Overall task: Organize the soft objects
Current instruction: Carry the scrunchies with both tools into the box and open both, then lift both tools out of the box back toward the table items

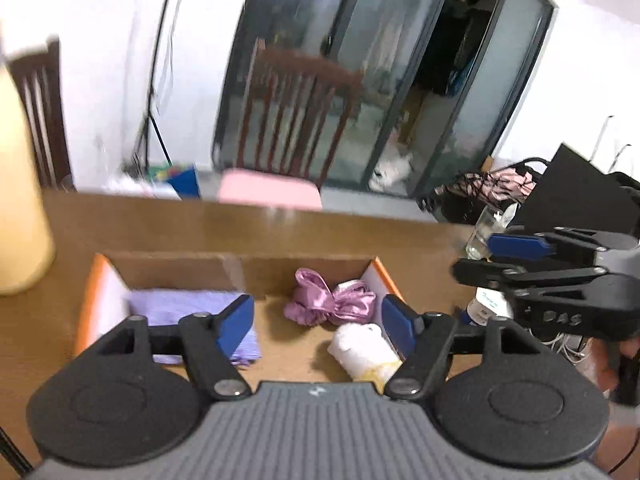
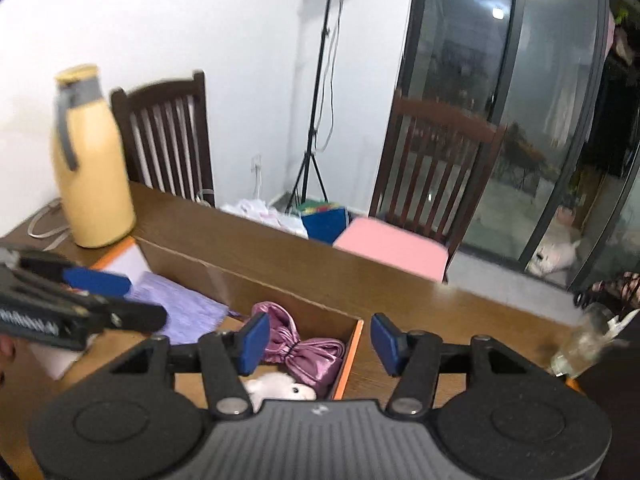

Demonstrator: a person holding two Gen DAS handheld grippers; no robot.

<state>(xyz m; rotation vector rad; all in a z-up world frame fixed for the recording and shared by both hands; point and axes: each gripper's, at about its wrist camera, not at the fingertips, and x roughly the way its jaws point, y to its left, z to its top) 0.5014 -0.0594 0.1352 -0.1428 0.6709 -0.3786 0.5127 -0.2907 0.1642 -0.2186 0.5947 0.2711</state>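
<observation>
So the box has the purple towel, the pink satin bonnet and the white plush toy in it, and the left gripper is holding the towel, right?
Not quite. The box does hold the towel, bonnet and plush toy, but the left gripper holds nothing: the left wrist view shows its fingers apart above the box.

a brown cardboard box (image 1: pixel 176 268) with orange-edged flaps holds a lilac folded towel (image 1: pixel 180 308), a shiny mauve satin pouch (image 1: pixel 328 304) and a white plush toy (image 1: pixel 360 350) with a pale yellow patch. the wooden table (image 1: pixel 240 224) is mid-brown. a cream-yellow thermos (image 2: pixel 94 168) has a grey handle. a dark brown chair (image 2: pixel 432 160) carries a pink cushion (image 2: pixel 392 246).
</observation>
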